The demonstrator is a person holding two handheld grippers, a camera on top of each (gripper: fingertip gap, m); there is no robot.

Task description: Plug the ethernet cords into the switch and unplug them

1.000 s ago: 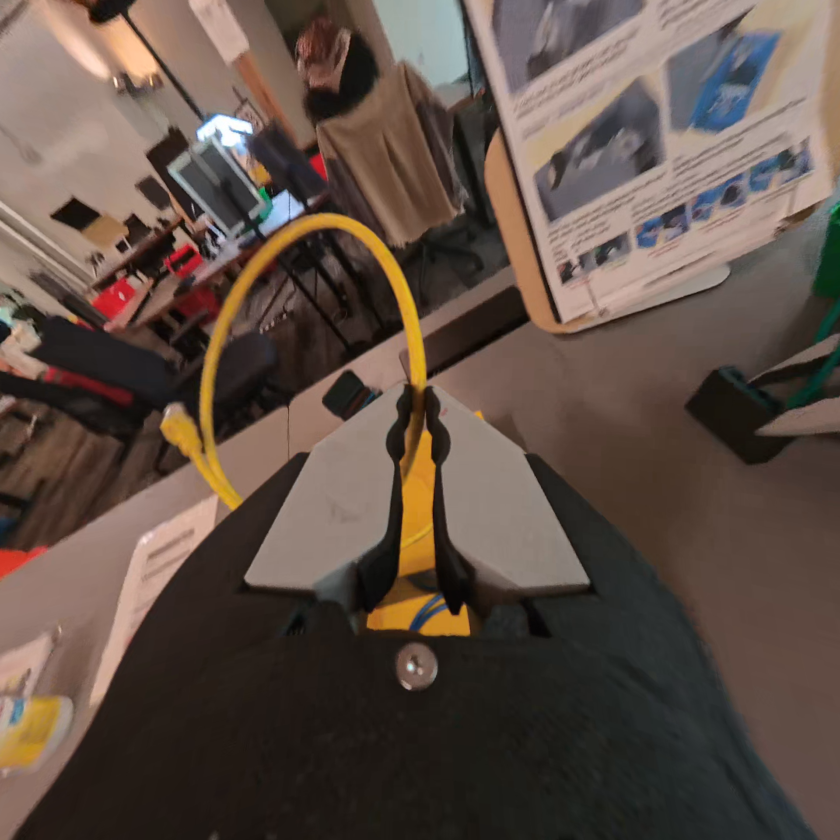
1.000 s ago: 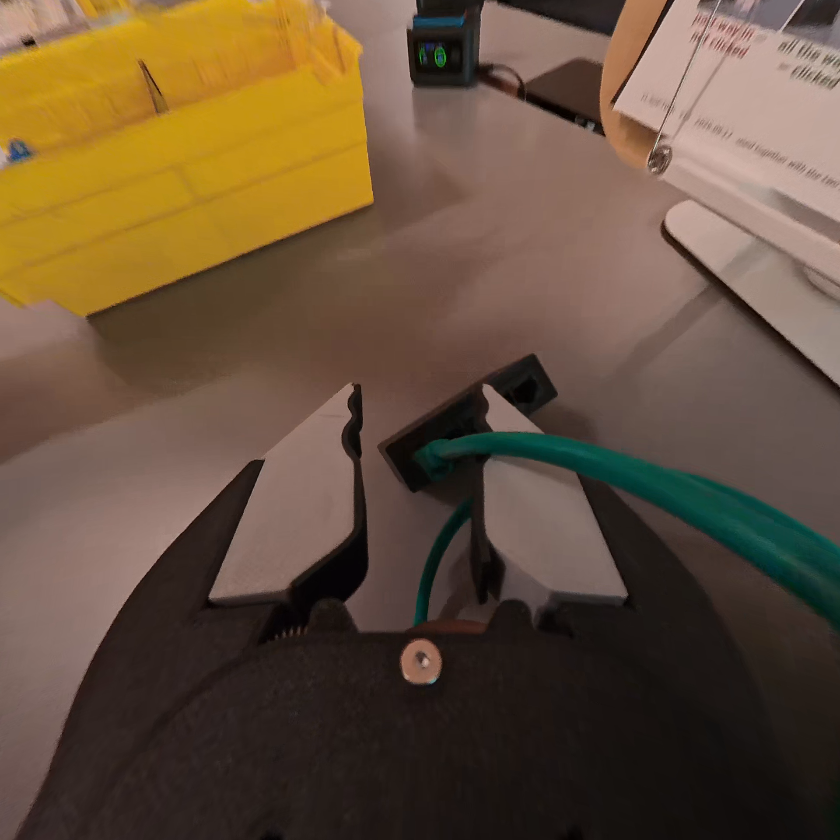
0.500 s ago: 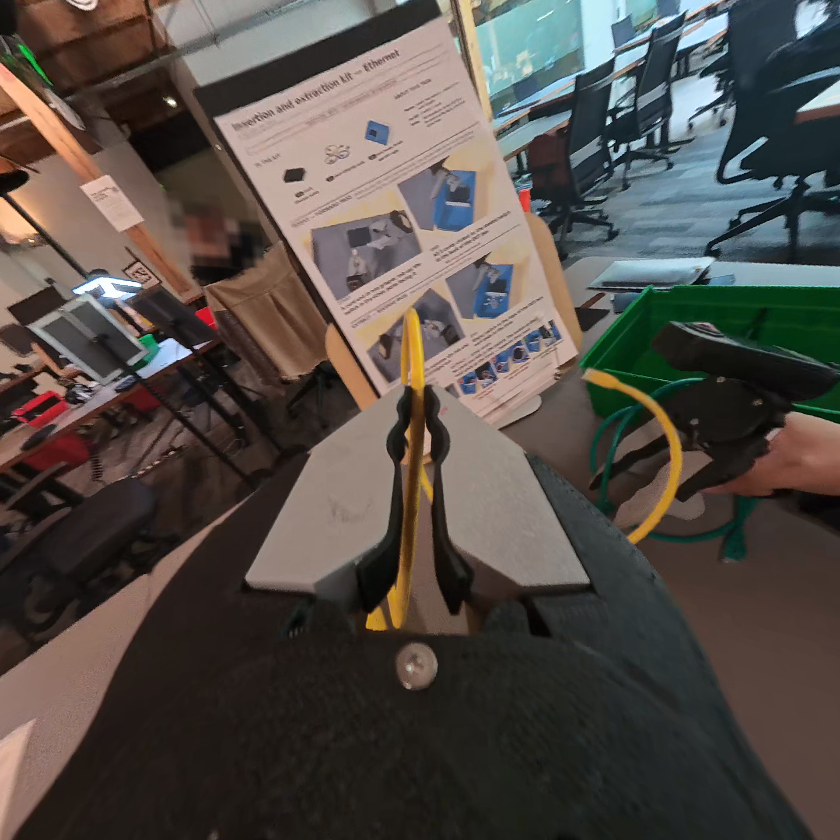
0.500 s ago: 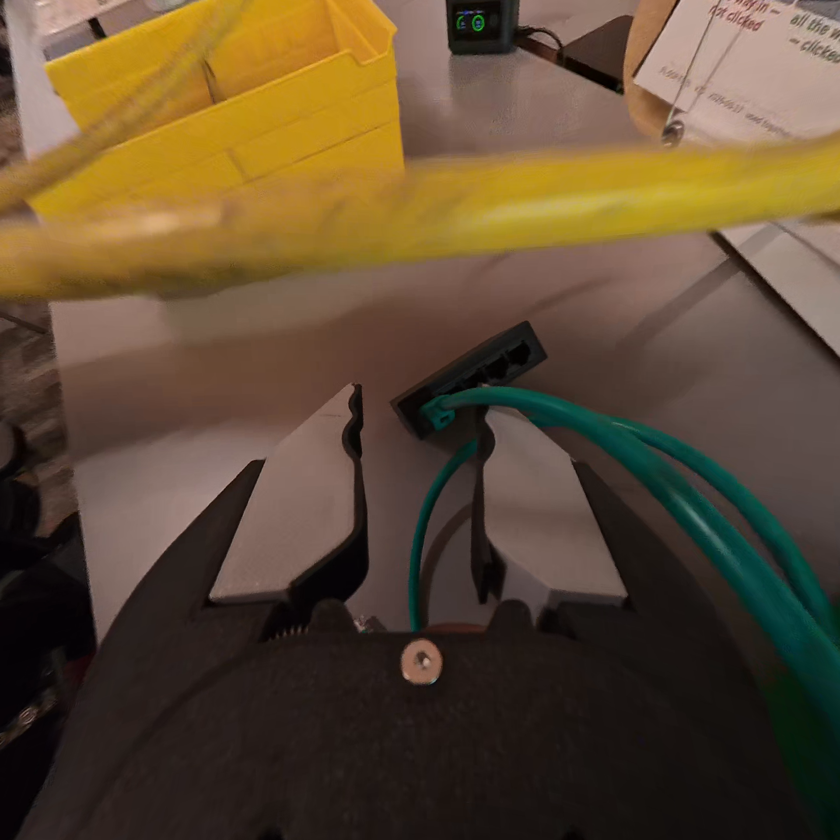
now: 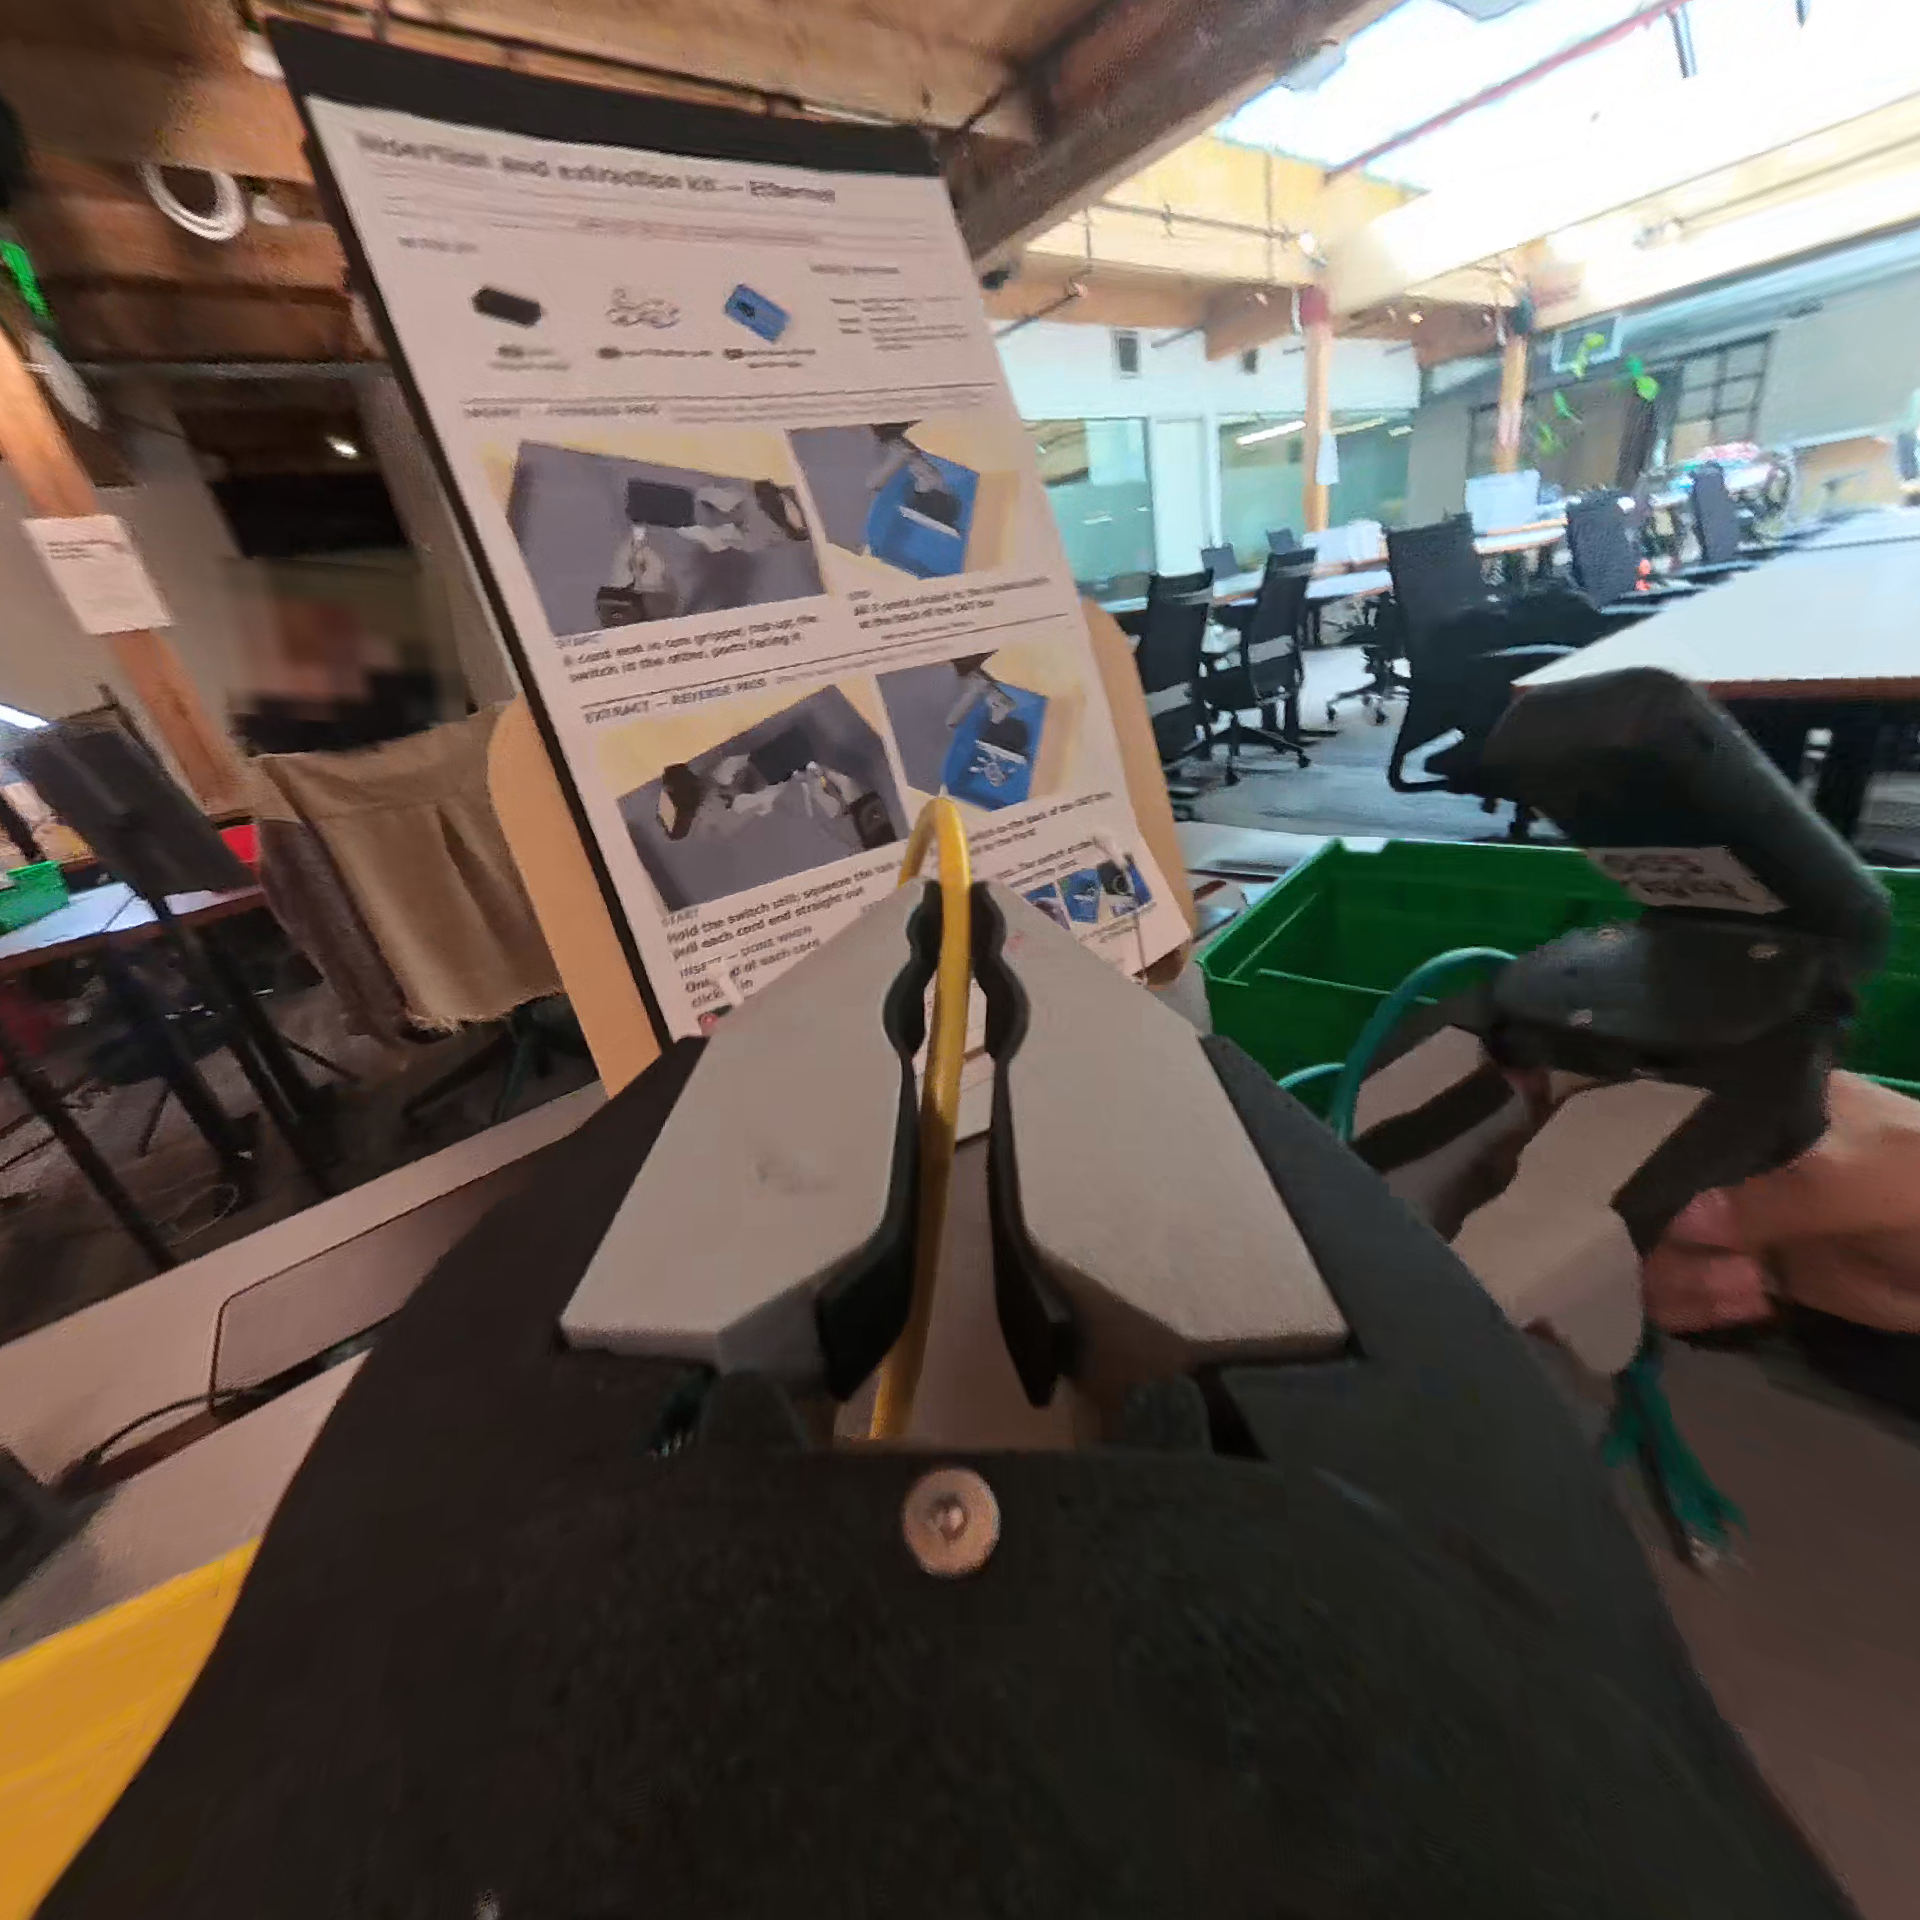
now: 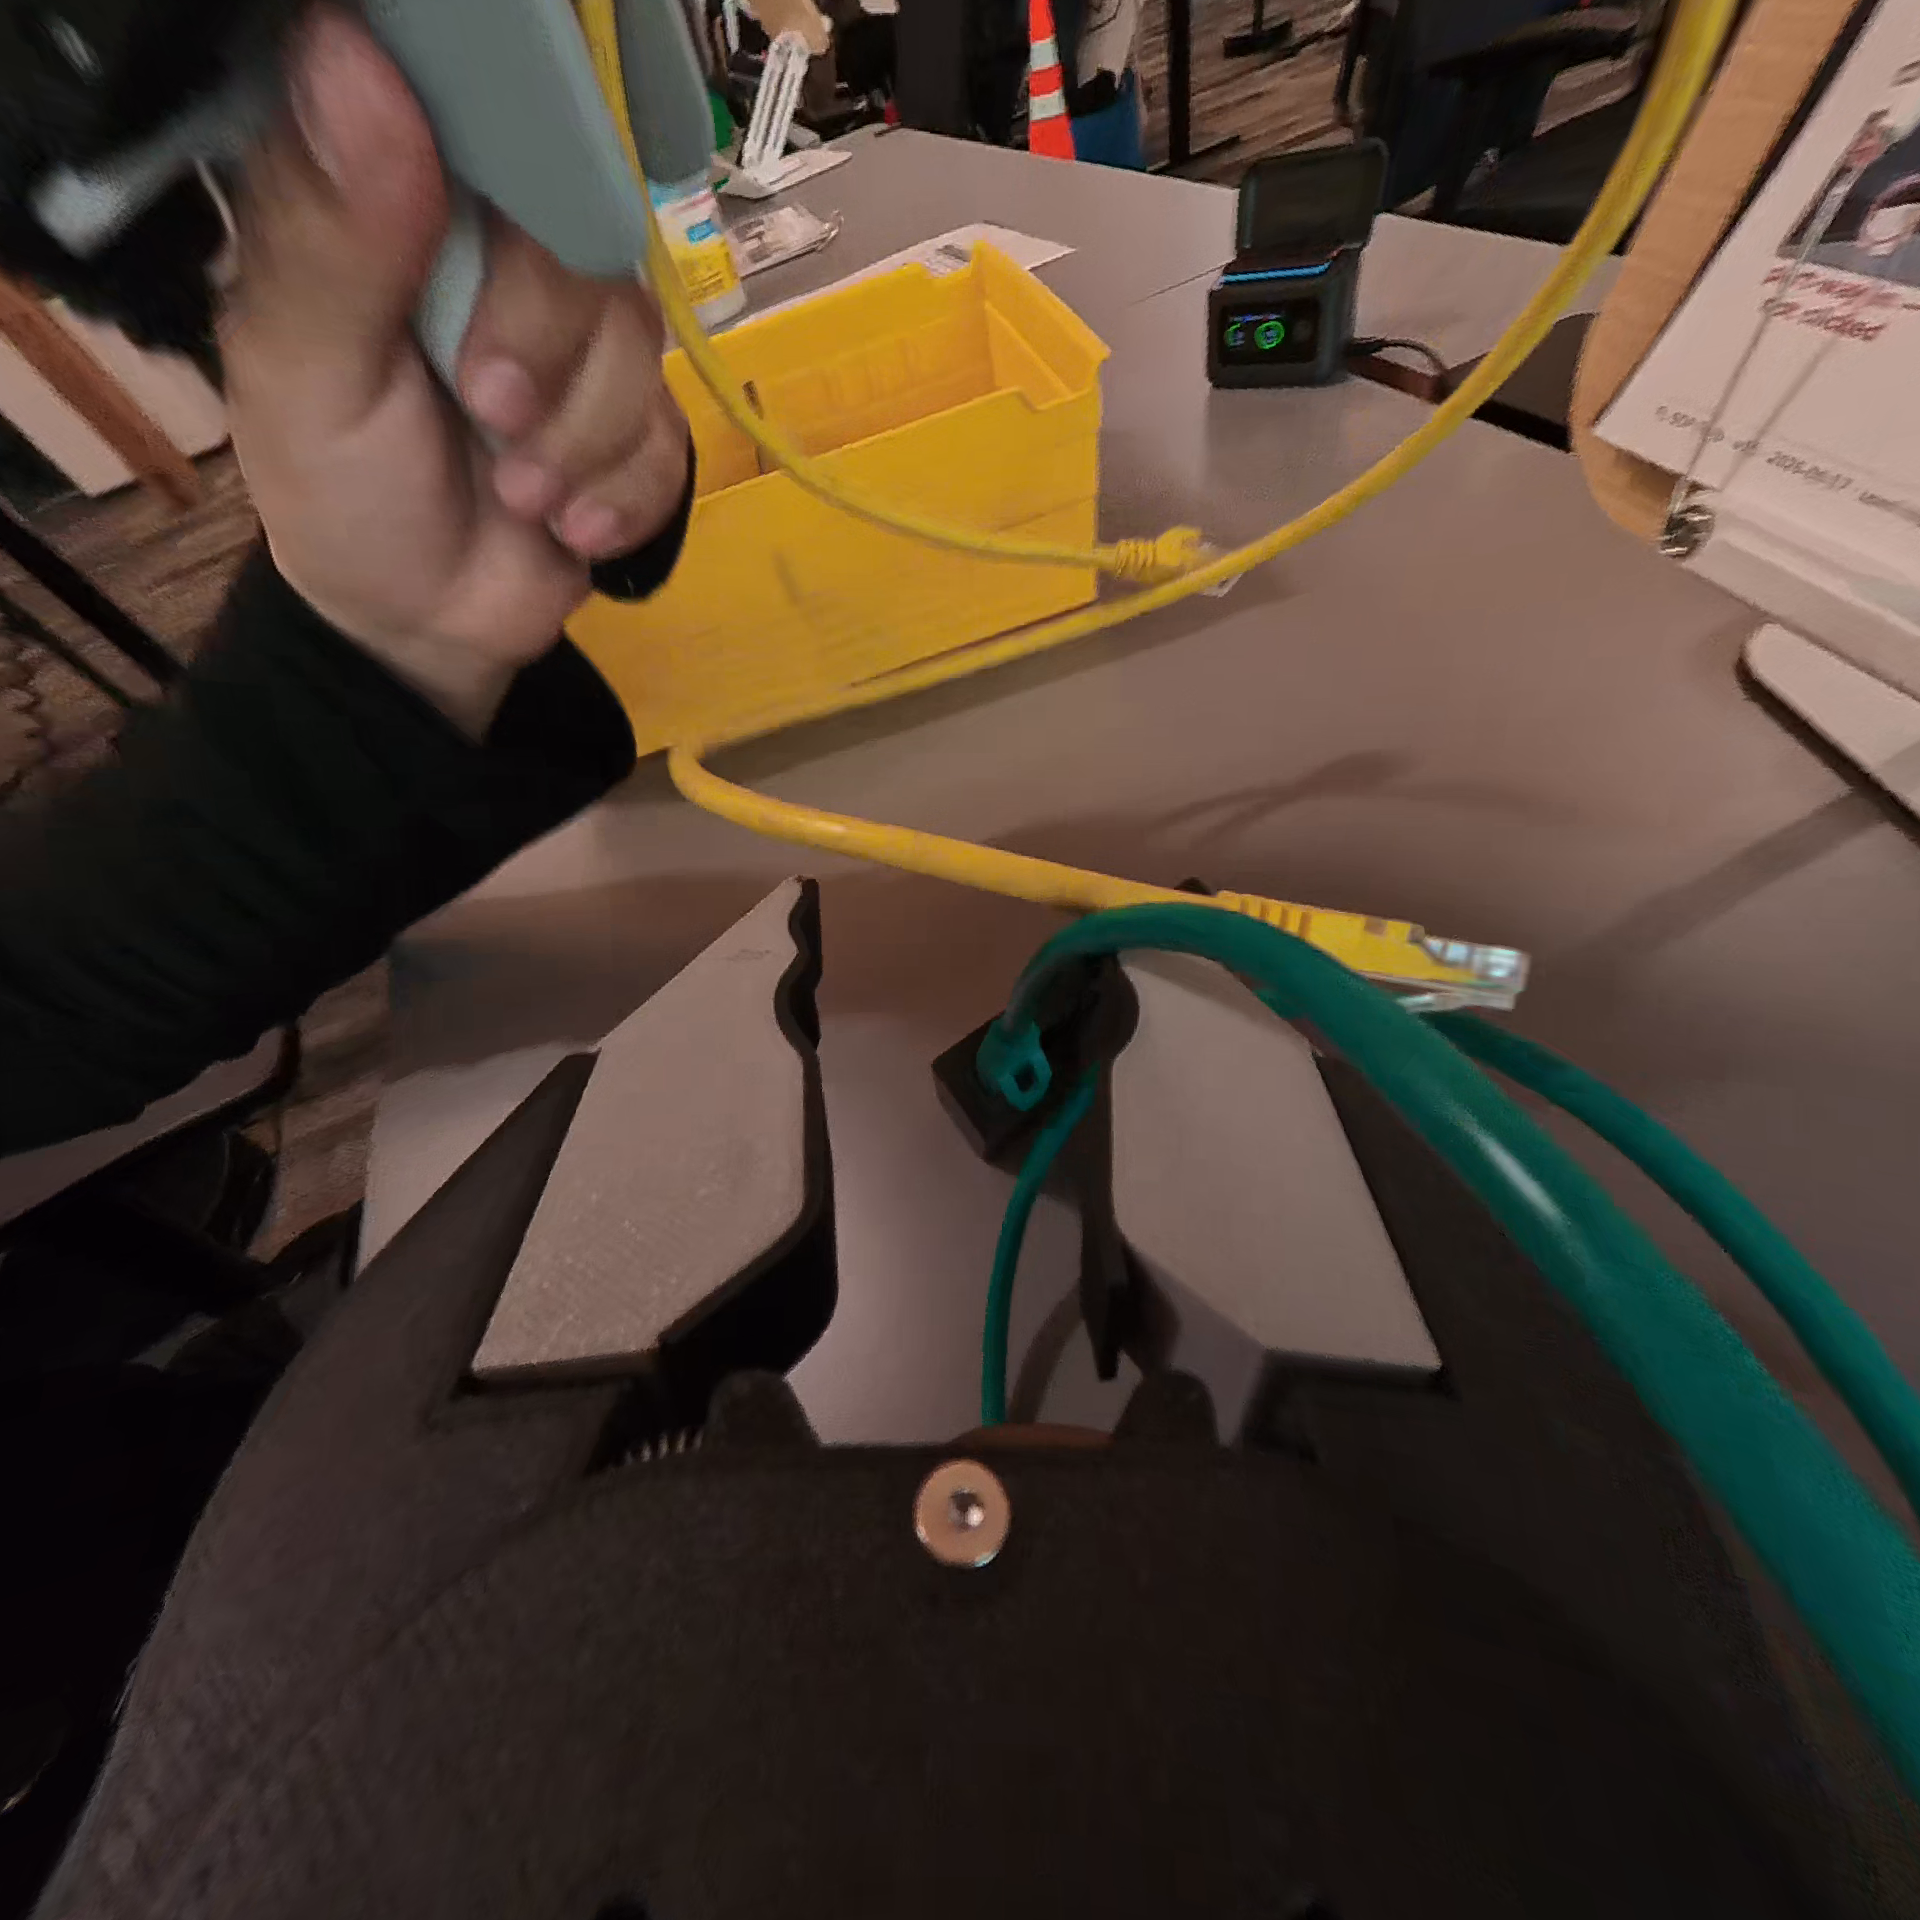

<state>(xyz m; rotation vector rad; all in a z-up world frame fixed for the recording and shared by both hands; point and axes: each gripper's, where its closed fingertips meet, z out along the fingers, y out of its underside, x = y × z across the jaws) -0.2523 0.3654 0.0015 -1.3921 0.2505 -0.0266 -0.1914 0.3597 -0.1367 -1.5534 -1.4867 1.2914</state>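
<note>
Starting at the left of the right wrist view, the person's left hand (image 6: 416, 416) holds the left gripper (image 5: 951, 935) high above the grey table (image 6: 1455, 727). Its tongs are pinched on the thin yellow ethernet cord (image 5: 940, 1143) partway along its length, not at a plug. A second ago this gripper looked out over the table edge. It has since swung round to face the white instruction poster (image 5: 675, 520) and the green plastic bin (image 5: 1351, 935).

Next rightward sits the yellow plastic bin (image 6: 914, 499), with one yellow plug (image 6: 1153, 551) dangling in front of it. The cord was only a blur across this view half a second ago. Now its other clear-tipped plug (image 6: 1455, 956) hangs just beyond the small black switch (image 6: 997, 1112), crossing above the thick green ethernet cord (image 6: 1455, 1122).

The switch lies on the table at the tip of the right gripper's (image 6: 961, 935) right finger. That gripper's tongs stand apart and clamp nothing. The green cord's plug (image 6: 1013, 1070) is seated in an end port.

We judge that the second cord has only just arrived. One cord is in, and the yellow plug is not yet aimed at a port. It would probably need a regrasp nearer the plug, with the switch steadied, before it can be pushed in.
</note>
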